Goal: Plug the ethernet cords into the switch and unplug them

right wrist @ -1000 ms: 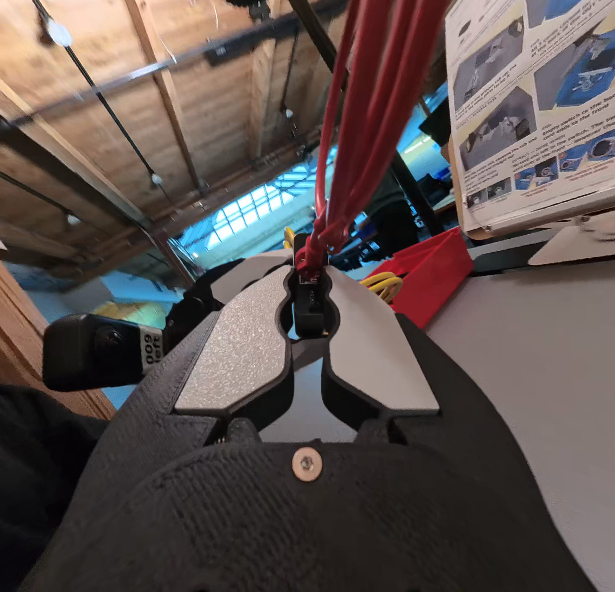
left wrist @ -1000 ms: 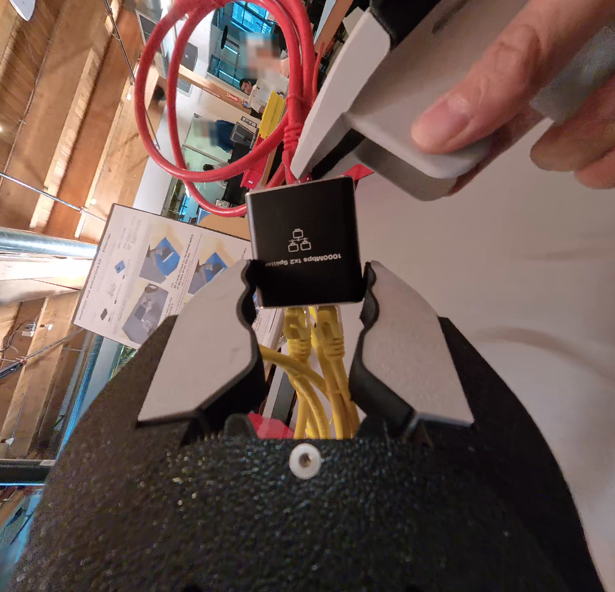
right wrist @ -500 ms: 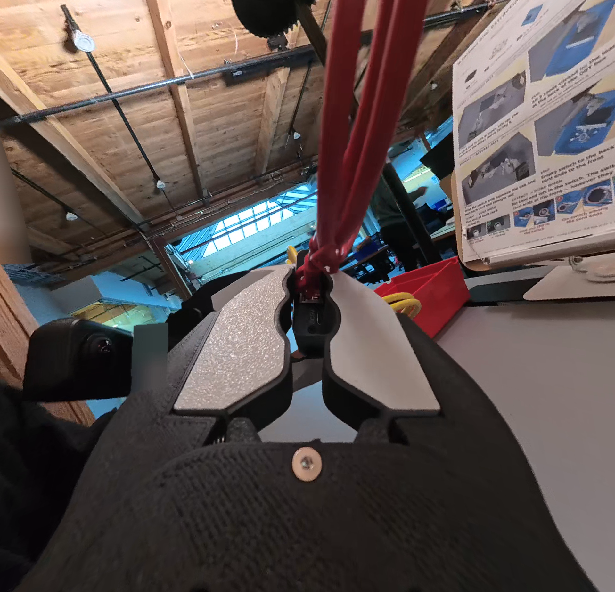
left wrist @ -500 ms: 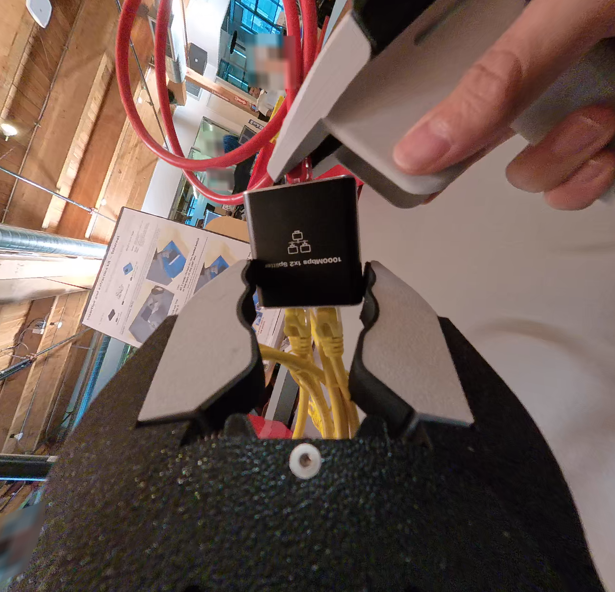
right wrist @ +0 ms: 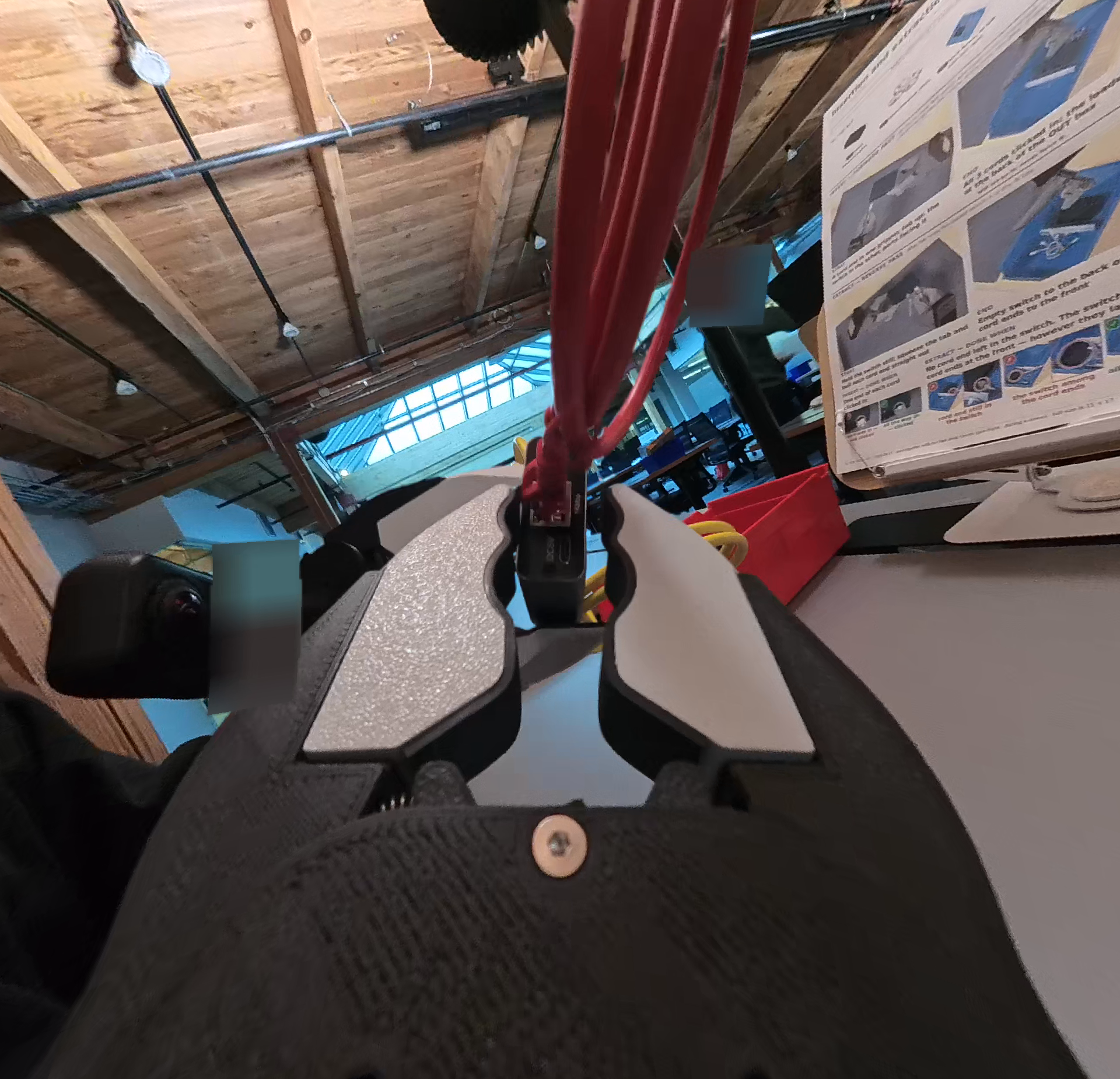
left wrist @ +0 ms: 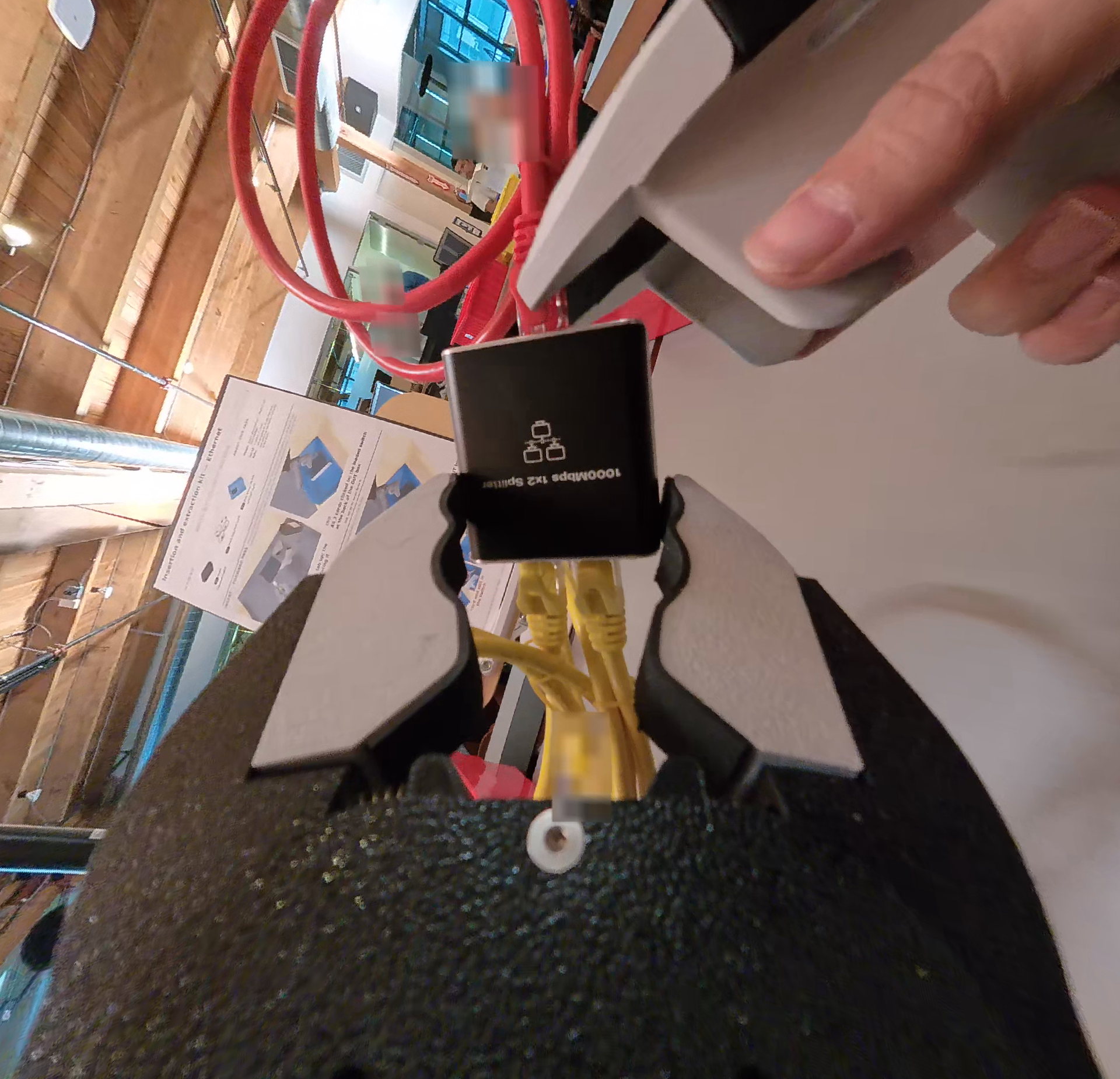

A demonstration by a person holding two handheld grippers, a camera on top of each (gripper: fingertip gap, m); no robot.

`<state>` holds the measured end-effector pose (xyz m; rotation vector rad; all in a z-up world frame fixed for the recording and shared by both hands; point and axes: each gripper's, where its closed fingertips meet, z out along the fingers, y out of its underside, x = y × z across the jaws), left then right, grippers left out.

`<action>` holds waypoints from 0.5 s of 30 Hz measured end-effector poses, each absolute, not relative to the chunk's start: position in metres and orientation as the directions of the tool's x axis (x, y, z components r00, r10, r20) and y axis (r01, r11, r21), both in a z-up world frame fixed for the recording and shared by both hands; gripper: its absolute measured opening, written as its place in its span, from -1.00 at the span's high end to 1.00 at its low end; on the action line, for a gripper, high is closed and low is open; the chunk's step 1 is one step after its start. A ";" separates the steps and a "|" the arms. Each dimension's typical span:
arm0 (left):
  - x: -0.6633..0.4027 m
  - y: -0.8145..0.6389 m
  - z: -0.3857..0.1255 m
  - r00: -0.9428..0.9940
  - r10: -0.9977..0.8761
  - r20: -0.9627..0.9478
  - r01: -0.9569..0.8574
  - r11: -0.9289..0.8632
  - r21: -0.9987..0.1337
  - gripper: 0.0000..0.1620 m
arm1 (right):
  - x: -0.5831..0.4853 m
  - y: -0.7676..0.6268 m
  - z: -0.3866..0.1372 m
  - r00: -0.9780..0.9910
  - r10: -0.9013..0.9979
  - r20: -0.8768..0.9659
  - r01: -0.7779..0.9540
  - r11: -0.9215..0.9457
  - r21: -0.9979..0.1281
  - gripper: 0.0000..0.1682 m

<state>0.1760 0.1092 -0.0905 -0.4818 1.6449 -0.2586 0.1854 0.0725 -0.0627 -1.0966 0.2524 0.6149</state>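
Observation:
My left gripper [left wrist: 557, 498] is shut on the sides of the small black switch [left wrist: 548, 431] and holds it in the air. Two yellow cords [left wrist: 597, 613] are plugged into its near end. A red cord [left wrist: 303, 219] hangs in loops, its plug [right wrist: 548, 504] seated in the switch's far end. My right gripper [right wrist: 560, 498] straddles that plug and the switch [right wrist: 548, 583], jaws slightly apart with a gap on the right side. In the left wrist view one of its grey fingers [left wrist: 606, 201] reaches the plug from the upper right, with a hand [left wrist: 879, 189] on it.
A white table [left wrist: 879, 565] lies below. A red bin [right wrist: 782, 534] with a yellow cord coil [right wrist: 721, 534] stands at the back. An instruction sheet [right wrist: 970, 262] stands propped behind it. The left gripper's camera [right wrist: 127, 625] sits at the left of the right wrist view.
The right gripper's jaws have parted a little around the red plug and switch end. The red cord loops have swung. The left gripper still clamps the switch.

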 end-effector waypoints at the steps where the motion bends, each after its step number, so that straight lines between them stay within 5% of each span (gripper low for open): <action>1: 0.176 0.109 -0.091 -0.074 -0.449 -0.890 -0.159 0.887 -0.434 0.24 | 0.185 0.071 -0.061 0.799 0.351 -0.488 -0.592 0.316 -0.742 0.71; 4: 0.176 0.108 -0.091 -0.067 -0.430 -0.900 -0.167 0.894 -0.415 0.24 | 0.182 0.070 -0.058 0.783 0.379 -0.493 -0.609 0.306 -0.732 0.84; 15: 0.175 0.111 -0.089 -0.060 -0.415 -0.908 -0.198 0.896 -0.397 0.24 | 0.180 0.076 -0.063 0.801 0.333 -0.498 -0.589 0.287 -0.755 0.75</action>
